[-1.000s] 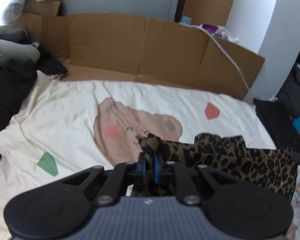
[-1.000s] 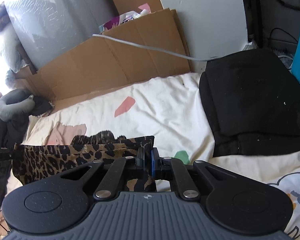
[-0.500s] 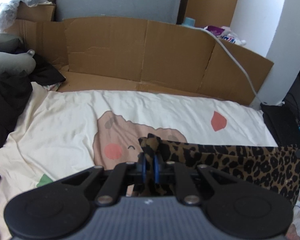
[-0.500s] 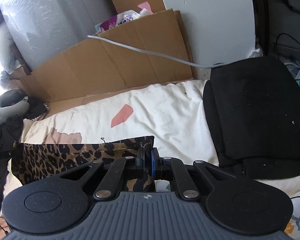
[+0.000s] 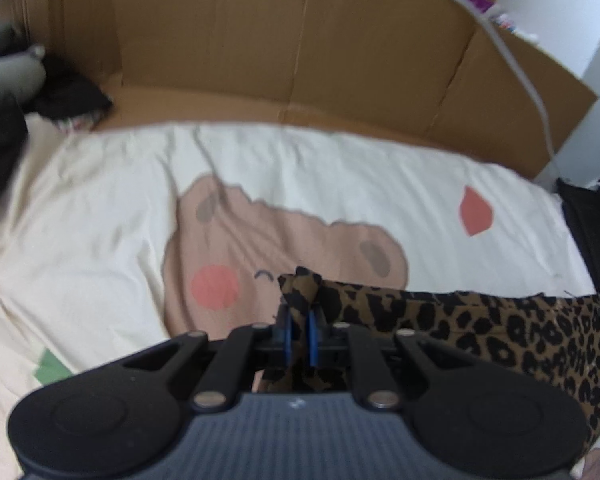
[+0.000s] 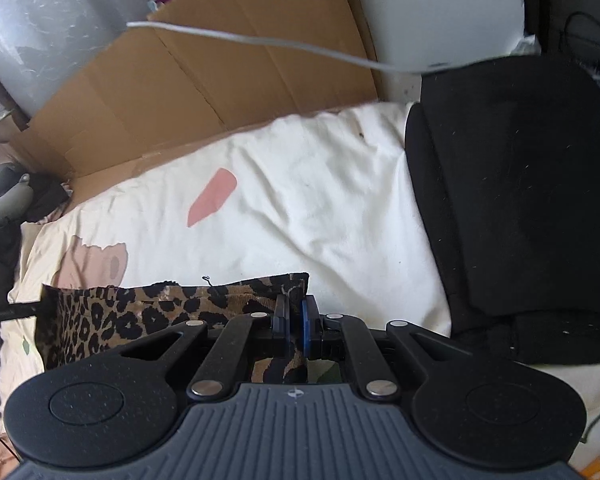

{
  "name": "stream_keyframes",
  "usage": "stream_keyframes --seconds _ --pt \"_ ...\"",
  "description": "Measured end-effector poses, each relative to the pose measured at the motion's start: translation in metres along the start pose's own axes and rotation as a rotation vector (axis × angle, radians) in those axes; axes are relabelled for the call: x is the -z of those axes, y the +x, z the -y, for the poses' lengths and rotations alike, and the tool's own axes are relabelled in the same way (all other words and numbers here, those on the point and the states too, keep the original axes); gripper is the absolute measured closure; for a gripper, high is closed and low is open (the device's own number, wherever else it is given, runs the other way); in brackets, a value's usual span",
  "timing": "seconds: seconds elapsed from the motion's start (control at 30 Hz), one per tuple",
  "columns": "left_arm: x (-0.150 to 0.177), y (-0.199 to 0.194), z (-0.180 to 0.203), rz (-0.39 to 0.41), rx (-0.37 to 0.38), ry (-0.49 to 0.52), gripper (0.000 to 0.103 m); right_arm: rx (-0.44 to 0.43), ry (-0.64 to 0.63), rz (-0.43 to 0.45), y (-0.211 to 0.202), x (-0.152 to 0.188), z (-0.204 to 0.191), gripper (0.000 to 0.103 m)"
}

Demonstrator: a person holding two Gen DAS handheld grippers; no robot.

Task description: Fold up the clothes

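Cream bedding point(image 5: 100, 208) printed with a tan animal face, a pink cheek spot and a red leaf shape covers the bed, with flattened brown cardboard point(image 5: 292, 40) standing along its far edge and a grey cable point(image 6: 260, 40) draped across it. At the right end of the bed lies a black folded garment point(image 6: 520, 200). The leopard-print cloth point(image 5: 500, 328) hangs stretched between both tools just above the bedding. The left gripper point(image 5: 298, 330) has its blue pads pinched tight on one bunched top corner of the cloth; the right gripper point(image 6: 294, 326) is likewise clamped on the opposite corner. Dark clothing and a grey cushion point(image 6: 4, 196) sit at the bed's far left end
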State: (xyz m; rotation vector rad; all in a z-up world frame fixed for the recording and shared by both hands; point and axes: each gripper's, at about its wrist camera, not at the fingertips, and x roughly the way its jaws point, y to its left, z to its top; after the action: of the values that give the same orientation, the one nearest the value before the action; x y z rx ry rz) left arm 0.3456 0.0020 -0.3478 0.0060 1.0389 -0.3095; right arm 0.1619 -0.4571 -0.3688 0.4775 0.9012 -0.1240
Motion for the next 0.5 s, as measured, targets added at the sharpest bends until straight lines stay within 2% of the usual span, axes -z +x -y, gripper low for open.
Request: stream_keyframes --seconds 0.33,0.43,0.5 --pt "0.011 0.025 -0.009 -0.047 -0.007 -0.018 0.093 0.039 -0.03 -0.047 0.033 -0.004 -0.004 0.099" --pt "0.01 0.021 -0.006 -0.032 -0.023 -0.008 0.087 0.056 -0.044 -0.053 0.035 -0.001 -0.002 0.096" --pt "0.01 0.013 -0.004 -0.011 -0.068 0.008 0.081 0.101 -0.084 -0.012 0.025 0.0 -0.004 0.096"
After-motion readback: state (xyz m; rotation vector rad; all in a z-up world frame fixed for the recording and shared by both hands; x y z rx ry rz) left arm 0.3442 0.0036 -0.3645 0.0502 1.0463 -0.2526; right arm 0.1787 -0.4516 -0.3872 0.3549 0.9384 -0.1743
